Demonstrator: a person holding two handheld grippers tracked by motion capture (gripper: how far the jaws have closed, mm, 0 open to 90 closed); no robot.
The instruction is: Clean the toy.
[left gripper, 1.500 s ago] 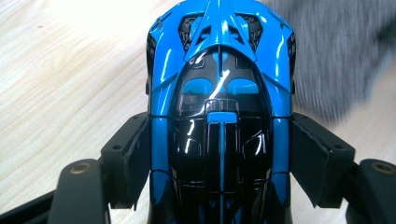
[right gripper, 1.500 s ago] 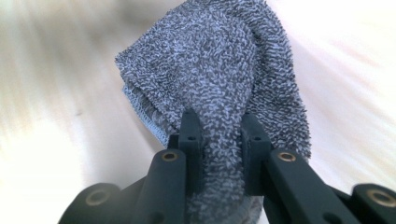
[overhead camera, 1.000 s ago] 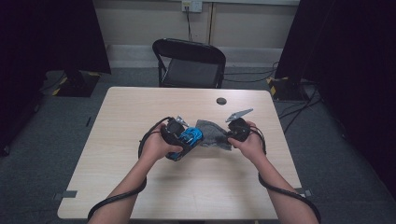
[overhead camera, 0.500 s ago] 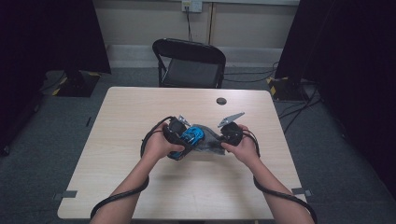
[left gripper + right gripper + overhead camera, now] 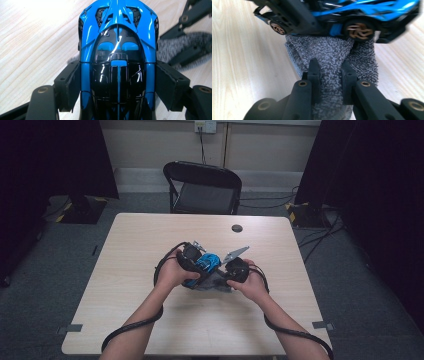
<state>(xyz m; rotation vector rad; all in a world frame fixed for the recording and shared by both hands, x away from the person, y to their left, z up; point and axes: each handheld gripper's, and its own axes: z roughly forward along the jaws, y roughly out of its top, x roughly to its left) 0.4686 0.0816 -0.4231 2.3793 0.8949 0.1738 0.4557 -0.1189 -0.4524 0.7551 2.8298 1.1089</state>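
Observation:
A blue and black toy car (image 5: 117,45) sits lengthwise between the jaws of my left gripper (image 5: 117,87), whose pads press on both of its flanks. In the high view the car (image 5: 209,261) is held just above the middle of the wooden table (image 5: 125,270), with the left gripper (image 5: 197,265) on its left. My right gripper (image 5: 329,72) is shut on a fold of grey terry cloth (image 5: 329,52). The cloth lies against the car's side (image 5: 362,12), below its bronze wheels. From above, the right gripper (image 5: 226,274) is close by the car's right side, over the cloth (image 5: 212,284).
A small black round object (image 5: 237,228) lies on the table toward its far edge. A black folding chair (image 5: 202,187) stands behind the table. Cables trail from both grippers back over the near edge of the table.
My right hand has moved left with the cloth, from a spread position beside the car to right against it. The left hand and the car have stayed in place.

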